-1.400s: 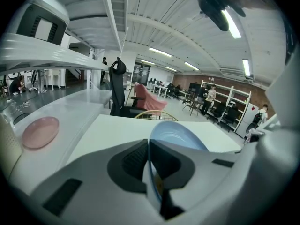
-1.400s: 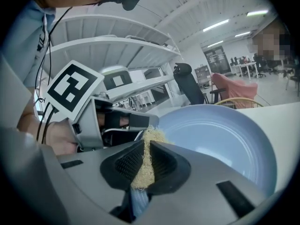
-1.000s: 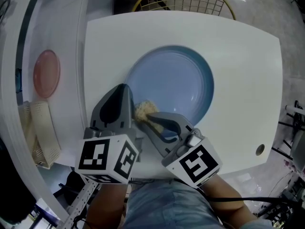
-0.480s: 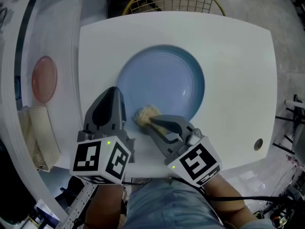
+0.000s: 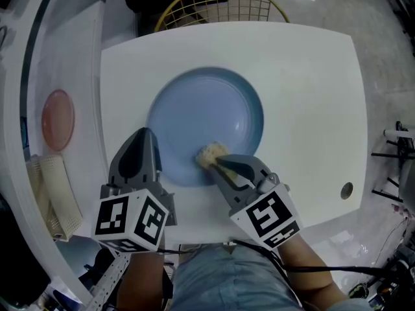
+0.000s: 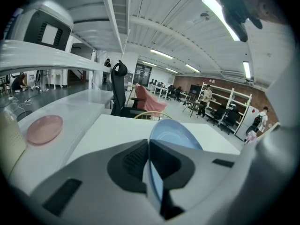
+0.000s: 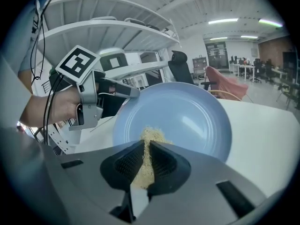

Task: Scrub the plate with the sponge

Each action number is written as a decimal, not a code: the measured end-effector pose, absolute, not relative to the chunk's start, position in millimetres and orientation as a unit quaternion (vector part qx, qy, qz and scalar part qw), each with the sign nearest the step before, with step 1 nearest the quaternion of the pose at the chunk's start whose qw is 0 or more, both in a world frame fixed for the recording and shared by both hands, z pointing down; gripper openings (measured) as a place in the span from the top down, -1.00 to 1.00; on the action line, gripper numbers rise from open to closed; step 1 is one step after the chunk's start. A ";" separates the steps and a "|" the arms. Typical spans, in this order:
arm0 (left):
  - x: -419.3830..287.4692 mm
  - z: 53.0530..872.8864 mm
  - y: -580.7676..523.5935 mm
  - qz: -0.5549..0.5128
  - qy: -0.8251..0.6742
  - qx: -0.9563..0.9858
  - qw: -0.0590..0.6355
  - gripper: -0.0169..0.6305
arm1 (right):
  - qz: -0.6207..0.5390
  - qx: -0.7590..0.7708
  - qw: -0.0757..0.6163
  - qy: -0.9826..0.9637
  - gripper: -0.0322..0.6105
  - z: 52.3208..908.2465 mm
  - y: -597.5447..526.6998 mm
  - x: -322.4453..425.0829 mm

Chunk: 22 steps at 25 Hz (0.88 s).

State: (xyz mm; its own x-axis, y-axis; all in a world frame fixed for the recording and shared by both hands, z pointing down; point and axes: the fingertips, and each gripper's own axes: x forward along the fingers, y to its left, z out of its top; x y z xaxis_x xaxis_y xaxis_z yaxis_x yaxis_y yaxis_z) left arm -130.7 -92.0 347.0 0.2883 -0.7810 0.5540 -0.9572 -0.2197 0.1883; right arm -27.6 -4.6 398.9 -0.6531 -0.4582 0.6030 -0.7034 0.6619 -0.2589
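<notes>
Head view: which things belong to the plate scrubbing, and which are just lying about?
In use: blue plate, sponge, left gripper clamping the plate's rim, right gripper clamping the sponge.
Lying about: pink plate, yellow wire frame, cream mesh piece.

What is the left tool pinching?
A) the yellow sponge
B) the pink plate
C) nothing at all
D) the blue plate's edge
D: in the left gripper view the left tool is shut on the rim of the blue plate, while the sponge is pinched in the right tool.
</notes>
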 end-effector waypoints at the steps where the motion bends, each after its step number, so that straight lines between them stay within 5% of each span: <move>1: -130.5 346.9 -91.9 0.172 -0.570 0.762 0.255 0.88 | 0.242 0.338 0.256 -0.873 0.77 400.0 -5.7 -23.4; 22: -127.3 345.2 -87.1 0.176 -0.557 0.770 0.257 0.88 | 0.206 0.437 0.283 -0.828 0.77 404.2 -33.2 24.6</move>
